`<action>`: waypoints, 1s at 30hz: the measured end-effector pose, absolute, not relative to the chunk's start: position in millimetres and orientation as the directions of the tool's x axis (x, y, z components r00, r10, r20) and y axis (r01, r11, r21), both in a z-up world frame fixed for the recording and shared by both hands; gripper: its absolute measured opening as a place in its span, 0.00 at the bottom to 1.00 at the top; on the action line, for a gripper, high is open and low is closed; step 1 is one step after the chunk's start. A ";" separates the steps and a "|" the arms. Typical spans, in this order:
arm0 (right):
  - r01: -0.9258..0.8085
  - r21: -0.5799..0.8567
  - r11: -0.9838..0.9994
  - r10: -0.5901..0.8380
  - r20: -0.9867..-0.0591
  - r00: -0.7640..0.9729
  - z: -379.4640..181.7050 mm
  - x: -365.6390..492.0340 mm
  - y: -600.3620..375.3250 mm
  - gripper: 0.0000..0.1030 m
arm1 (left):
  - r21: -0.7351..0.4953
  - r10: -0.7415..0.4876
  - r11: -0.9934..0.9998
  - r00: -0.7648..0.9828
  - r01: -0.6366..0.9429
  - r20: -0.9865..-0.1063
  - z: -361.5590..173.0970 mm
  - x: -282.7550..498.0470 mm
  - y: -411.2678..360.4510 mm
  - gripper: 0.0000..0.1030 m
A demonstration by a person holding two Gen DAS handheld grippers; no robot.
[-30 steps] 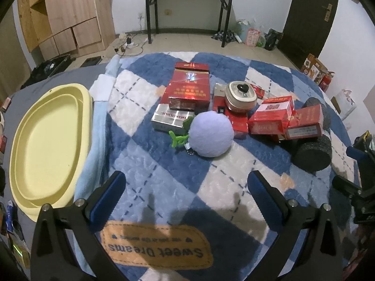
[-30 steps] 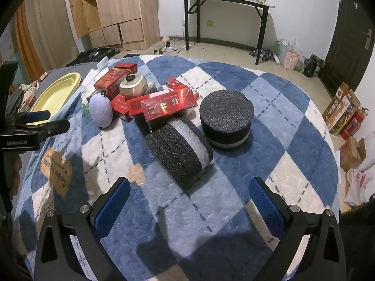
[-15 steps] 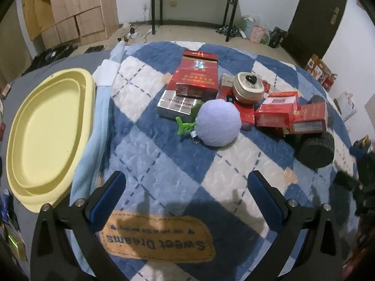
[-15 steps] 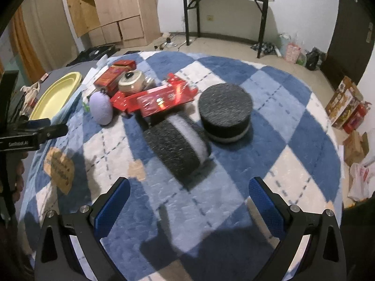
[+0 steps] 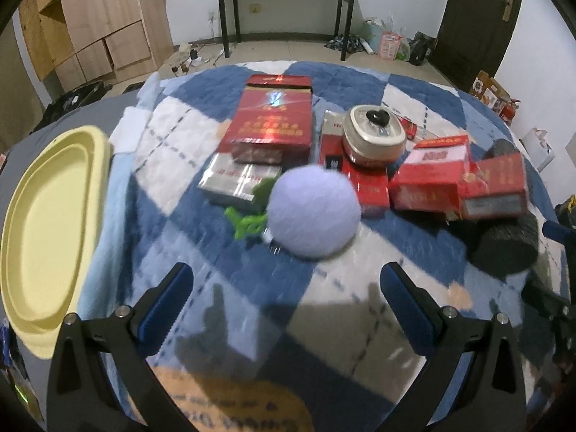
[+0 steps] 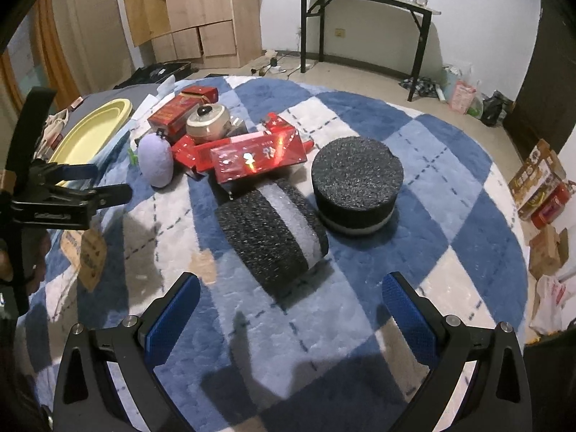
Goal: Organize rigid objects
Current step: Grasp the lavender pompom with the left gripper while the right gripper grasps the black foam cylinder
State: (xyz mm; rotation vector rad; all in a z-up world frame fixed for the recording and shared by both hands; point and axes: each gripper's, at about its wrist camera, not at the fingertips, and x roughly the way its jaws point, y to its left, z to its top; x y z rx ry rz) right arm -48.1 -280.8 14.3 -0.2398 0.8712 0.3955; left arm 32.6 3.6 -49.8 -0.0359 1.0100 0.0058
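Note:
A heap of objects lies on a blue-and-white checked blanket. In the left wrist view: a large red box, a silver box, a beige lidded pot, smaller red boxes, a fluffy lilac ball and a green toy. My left gripper is open and empty, just short of the ball. In the right wrist view a black foam roll lies on its side beside an upright black foam disc. My right gripper is open and empty, close in front of the roll.
A yellow oval tray lies at the blanket's left edge, also seen in the right wrist view. The left gripper's body shows at the left of the right wrist view. A black-legged table and wooden cabinets stand behind.
My left gripper has moved forward toward the lilac ball, which now looks larger. My right gripper has come a little closer to the foam roll. Both stay open.

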 end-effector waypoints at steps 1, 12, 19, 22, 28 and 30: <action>-0.433 -0.048 0.900 0.236 -0.782 0.577 12.4 -44.5 -280.7 1.00 | -0.022 -0.008 1.000 0.535 -0.019 -0.845 -50.9 37.1 1.8 1.00; -0.522 -0.099 0.847 0.257 -0.784 0.565 -7.8 -7.6 -264.3 0.93 | -0.055 -0.065 0.998 0.530 0.034 -0.846 -69.4 75.6 -8.7 0.82; -0.588 -0.099 0.803 0.287 -0.800 0.527 -17.3 -9.6 -249.3 0.56 | -0.046 -0.068 0.997 0.508 0.056 -0.859 -69.6 63.7 -21.2 0.54; -0.583 -0.093 0.807 0.288 -0.800 0.527 -17.5 -9.8 -250.8 0.56 | -0.078 -0.087 0.996 0.496 0.038 -0.864 -71.1 70.6 -18.1 0.55; -0.564 -0.074 0.822 0.302 -0.783 0.543 -3.5 -25.1 -263.5 0.55 | -0.103 -0.108 0.994 0.504 0.038 -0.857 -57.6 63.3 -3.8 0.52; -0.568 -0.041 0.822 0.319 -0.794 0.518 -0.6 -30.8 -266.0 0.55 | -0.096 -0.101 0.995 0.510 0.037 -0.854 -52.7 57.9 0.9 0.52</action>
